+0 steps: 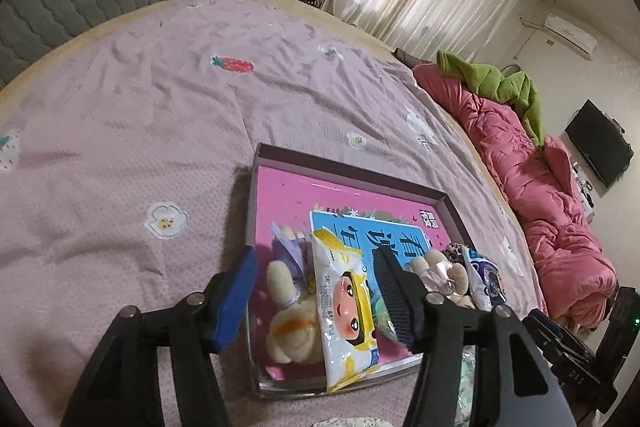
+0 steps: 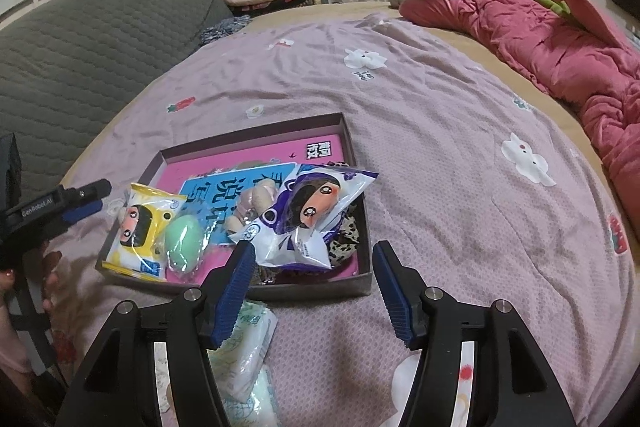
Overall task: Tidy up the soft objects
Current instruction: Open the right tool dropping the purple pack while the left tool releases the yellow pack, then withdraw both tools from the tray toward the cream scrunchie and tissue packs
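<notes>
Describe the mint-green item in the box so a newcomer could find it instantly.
On the lilac bedspread sits a shallow box with a pink floor. Near its front edge, beside the yellow cartoon packet, lies the green egg-shaped sponge, the only plain, smooth, unprinted item there.

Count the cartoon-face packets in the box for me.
2: the yellow packet lies at the box's left near corner, and the purple packet rests on the pile toward its right side. Others may be hidden underneath.

We see a pink-lined tray on a mauve flower-and-strawberry bedspread, holding yellow and purple cartoon-face packets, a mint-green egg and leopard-print fabric.
</notes>
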`<control>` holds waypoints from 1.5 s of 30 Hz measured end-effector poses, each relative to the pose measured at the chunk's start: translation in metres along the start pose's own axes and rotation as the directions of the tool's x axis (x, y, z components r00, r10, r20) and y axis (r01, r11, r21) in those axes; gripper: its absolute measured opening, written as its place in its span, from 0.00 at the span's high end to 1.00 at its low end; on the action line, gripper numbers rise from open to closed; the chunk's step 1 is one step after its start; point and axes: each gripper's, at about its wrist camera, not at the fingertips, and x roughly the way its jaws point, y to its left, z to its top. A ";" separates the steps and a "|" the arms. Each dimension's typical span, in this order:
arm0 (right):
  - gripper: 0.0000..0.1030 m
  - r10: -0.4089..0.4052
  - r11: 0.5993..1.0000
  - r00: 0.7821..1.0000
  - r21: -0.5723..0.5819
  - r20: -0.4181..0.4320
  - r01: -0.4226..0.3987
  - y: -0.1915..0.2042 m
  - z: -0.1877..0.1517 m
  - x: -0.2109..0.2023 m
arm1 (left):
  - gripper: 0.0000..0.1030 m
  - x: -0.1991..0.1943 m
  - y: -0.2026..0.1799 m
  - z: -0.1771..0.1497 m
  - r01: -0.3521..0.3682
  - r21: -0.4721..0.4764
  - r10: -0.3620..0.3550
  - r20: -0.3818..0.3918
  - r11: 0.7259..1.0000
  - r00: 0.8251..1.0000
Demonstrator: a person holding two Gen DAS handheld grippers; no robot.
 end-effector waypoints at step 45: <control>0.31 0.102 0.983 0.986 -0.139 -0.135 -0.120 0.041 -0.086 -0.047 | 0.40 -0.080 -0.052 -0.079 -0.094 0.158 0.104 -0.058 0.983 0.993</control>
